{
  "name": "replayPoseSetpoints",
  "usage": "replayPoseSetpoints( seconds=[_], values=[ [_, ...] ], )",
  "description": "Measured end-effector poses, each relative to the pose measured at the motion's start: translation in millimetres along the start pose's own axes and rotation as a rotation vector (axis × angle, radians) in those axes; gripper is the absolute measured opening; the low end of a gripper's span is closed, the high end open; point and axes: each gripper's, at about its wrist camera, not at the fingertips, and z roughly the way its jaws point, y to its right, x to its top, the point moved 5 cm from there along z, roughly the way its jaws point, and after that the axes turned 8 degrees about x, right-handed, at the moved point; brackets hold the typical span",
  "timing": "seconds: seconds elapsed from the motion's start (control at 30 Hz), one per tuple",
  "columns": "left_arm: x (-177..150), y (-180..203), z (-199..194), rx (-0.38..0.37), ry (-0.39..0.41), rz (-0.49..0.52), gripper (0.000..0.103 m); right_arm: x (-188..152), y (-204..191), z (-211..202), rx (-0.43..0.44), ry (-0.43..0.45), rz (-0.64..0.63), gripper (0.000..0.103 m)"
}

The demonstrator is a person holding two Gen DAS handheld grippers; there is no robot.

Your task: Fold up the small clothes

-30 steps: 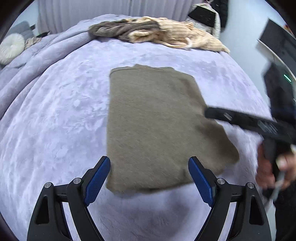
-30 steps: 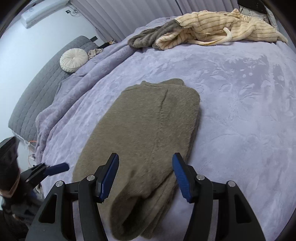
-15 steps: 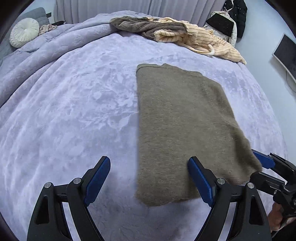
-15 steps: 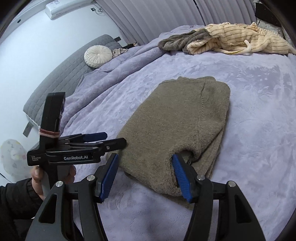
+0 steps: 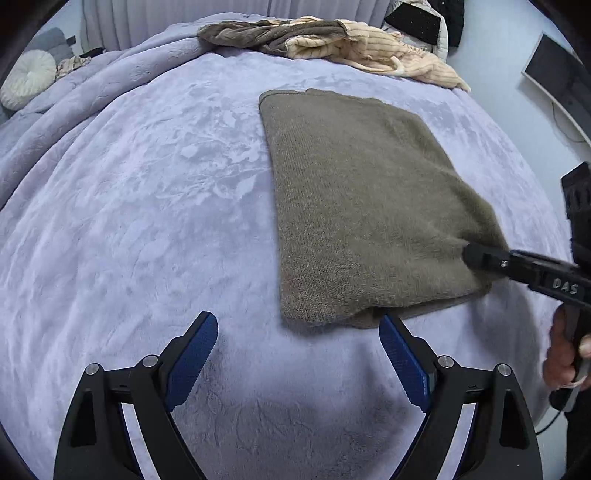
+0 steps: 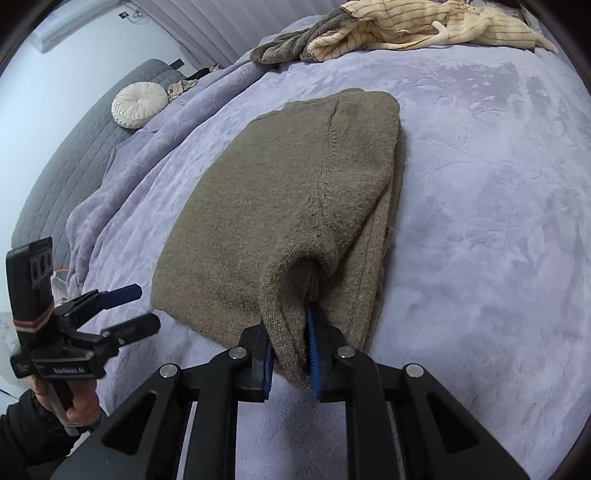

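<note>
On the lavender blanket (image 5: 147, 221), my right gripper (image 6: 290, 354) has just closed on the folded olive sweater's (image 6: 280, 206) near corner; my left gripper (image 5: 297, 354) hovers open beside it, unfolded clothes (image 5: 332, 40) heaped beyond.

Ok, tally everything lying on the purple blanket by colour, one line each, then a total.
Olive-brown: 1, the folded sweater, its near corner pinched by the right gripper.
Grey-brown: 1, the crumpled garment at the far edge.
Cream with stripes: 1, the crumpled garment beside it.
Total: 3 garments on the blanket.
</note>
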Motion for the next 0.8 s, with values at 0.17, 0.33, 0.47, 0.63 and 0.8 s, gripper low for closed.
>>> replayPoseSetpoints(
  seconds=[0.17,0.33,0.47,0.63,0.8],
  values=[
    [-3,-37,44,0.0,-0.142,-0.186,0.09,-5,9,-8,-0.055,0.009,0.017,0.009],
    [-4,-30,13,0.01,-0.075,-0.105,0.09,-8,8,-25,-0.026,0.03,0.041,0.014],
    [4,-25,-12,-0.033,-0.024,-0.092,0.09,6,-17,-54,-0.102,0.145,-0.057,0.042],
    [25,-18,-22,-0.033,0.009,-0.076,0.09,30,-52,-59,-0.117,0.243,-0.172,0.069],
    [39,-17,-10,0.006,0.0,-0.074,0.09,38,-54,-12,0.039,0.11,-0.129,0.069]
  ],
)
